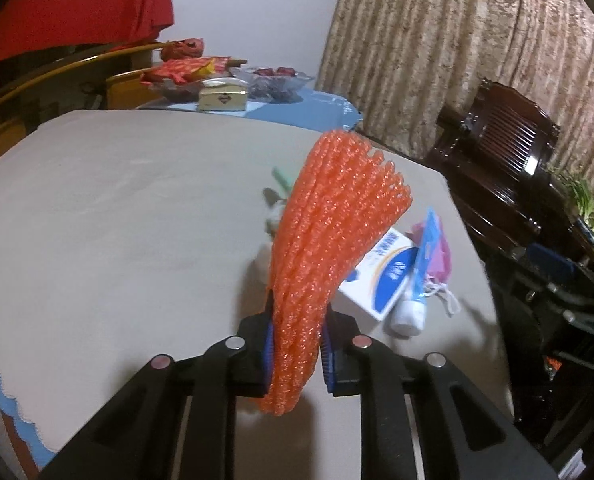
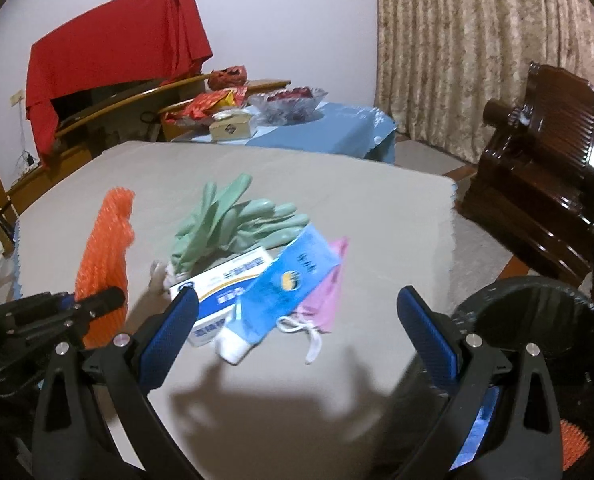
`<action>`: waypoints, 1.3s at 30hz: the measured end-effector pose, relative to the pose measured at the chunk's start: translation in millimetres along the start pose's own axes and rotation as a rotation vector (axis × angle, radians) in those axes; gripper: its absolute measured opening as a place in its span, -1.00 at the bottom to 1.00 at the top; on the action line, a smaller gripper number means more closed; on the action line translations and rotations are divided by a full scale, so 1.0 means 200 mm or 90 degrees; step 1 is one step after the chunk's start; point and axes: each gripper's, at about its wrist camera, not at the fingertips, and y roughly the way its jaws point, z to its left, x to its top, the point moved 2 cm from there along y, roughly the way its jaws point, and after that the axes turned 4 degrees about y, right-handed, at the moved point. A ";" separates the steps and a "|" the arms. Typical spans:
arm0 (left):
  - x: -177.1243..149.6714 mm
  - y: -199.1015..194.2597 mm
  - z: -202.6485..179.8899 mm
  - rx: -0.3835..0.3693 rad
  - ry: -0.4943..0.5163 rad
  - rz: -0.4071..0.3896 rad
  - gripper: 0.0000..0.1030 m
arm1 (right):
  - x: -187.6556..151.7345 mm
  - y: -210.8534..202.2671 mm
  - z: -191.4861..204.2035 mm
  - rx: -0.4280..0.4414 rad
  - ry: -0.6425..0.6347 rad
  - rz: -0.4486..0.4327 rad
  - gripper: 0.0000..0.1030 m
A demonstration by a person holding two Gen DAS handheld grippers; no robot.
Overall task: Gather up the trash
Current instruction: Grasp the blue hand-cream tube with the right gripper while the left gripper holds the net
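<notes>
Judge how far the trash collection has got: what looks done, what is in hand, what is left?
Done: little shows; the black-lined bin beside the table looks empty where visible. In hand: the left gripper is shut on the orange foam net, lifted off the table. Left: green gloves, white box, blue tube and pink mask still lie there; the right gripper is open and empty.

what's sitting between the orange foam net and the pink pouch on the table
In the right wrist view, green gloves, a white box and a blue tube lie between the orange foam net and pink pouch.
</notes>
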 end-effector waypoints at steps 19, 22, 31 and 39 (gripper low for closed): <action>-0.04 0.04 0.09 0.005 -0.003 0.019 -0.64 | -0.16 0.28 0.13 0.007 0.017 0.115 0.12; -0.05 0.05 0.09 0.003 -0.002 0.020 -0.64 | -0.17 0.30 0.14 0.015 0.021 0.118 0.06; -0.05 0.06 0.08 -0.001 0.000 0.025 -0.64 | -0.17 0.31 0.16 0.047 0.013 0.139 -0.19; -0.04 0.08 0.06 -0.011 0.008 0.029 -0.64 | -0.21 0.21 0.12 0.003 -0.060 0.167 -0.19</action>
